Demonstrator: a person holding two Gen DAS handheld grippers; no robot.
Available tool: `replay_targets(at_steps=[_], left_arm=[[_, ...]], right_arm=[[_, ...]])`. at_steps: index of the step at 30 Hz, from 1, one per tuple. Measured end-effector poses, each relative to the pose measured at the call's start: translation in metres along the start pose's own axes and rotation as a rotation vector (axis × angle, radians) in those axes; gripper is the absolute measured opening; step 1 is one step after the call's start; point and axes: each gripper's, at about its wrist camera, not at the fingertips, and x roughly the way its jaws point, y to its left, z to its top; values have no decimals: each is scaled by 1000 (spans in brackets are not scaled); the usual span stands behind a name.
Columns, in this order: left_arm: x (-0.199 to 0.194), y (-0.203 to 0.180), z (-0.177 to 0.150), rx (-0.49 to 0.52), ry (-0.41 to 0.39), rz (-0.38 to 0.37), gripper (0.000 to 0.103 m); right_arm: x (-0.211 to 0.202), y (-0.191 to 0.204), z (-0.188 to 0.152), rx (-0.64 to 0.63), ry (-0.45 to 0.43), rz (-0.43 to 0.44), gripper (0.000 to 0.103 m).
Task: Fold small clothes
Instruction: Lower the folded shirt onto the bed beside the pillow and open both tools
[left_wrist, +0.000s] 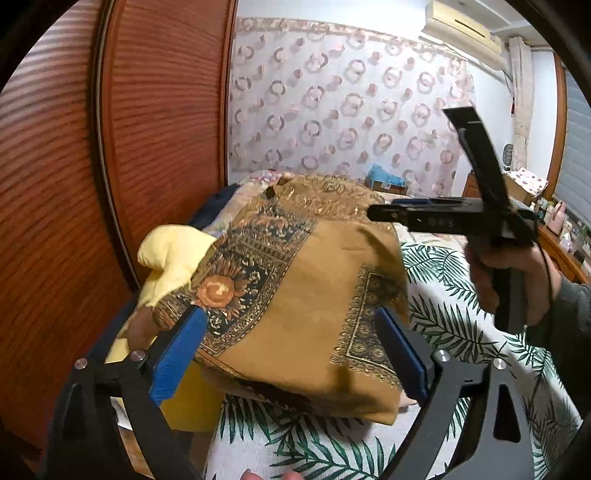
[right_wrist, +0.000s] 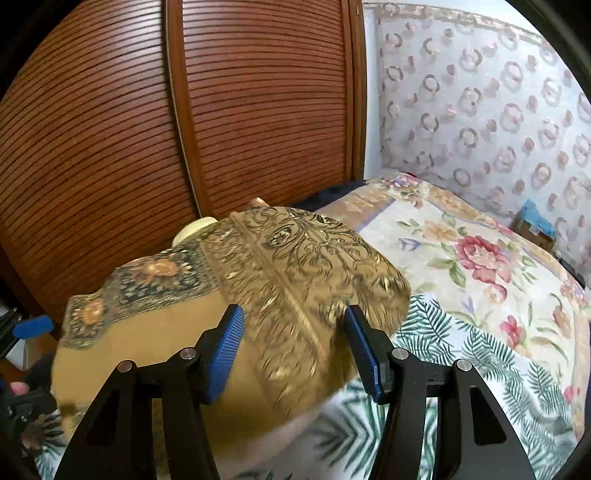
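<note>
The brown patterned cloth (left_wrist: 306, 295) lay in a rounded heap at the near corner of the bed, on the leaf-print sheet (left_wrist: 454, 325), its far side draped over a yellow cushion (left_wrist: 173, 251) next to the slatted wooden wardrobe door (left_wrist: 147, 110); the heap looked bunched rather than flat, so in my judgement the folding was unfinished.

The left gripper (left_wrist: 288, 354) stood low at the near edge of the cloth, fingers (left_wrist: 177, 358) spread wide to either side of the heap, pads clear of the fabric, nothing gripped; that stance suited a release or a fresh approach to the hem; which one could not be told.

The right gripper (right_wrist: 293, 350) pointed down over the ornate top of the heap, fingers (right_wrist: 225, 354) partly apart, the cloth under and between them; no pad was seen pressing, so I took it as open and empty; in the left view it appeared side-on and blurred, a hand (left_wrist: 506, 280) around its handle, likely coming in to take the far part.

Hidden or unclear: what sort of garment the cloth was, and its edges and corners, lost in the folds; what propped the heap up; the lower edge was cut off by the gripper frames; motion blur smeared the right view's pattern; a floral quilt (right_wrist: 461, 251) covered the far bed; a small box with blue on top (right_wrist: 535, 225) by the curtain (right_wrist: 480, 103) was too small to identify.
</note>
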Motion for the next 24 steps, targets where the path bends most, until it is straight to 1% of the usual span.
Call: replay_targets(at_steps=[2,6,10,17,23,24], left_arm=[[-8,-5,1,22,-11,7,93],[-19,-13,2,25,-13,3,93],[-31,-26,0,41,-20,-35,93],[-49,-50,-5,79,-24,-53,93],[-66,-73,-13,117,-33,-41,93],[-70,-78,-16,119,-34,-43,93]], right_arm=[[-13,6,-5,4,-9,-2,59],[-46,18,-21,14,-46,-4,59],[-85,26,-39,47,-78,-15,59],[-145,40,-77,80,-108,-71,60],[-196,57,-107,116,-145,-113,67],[-204,59,-112,121,-150,-120,70]])
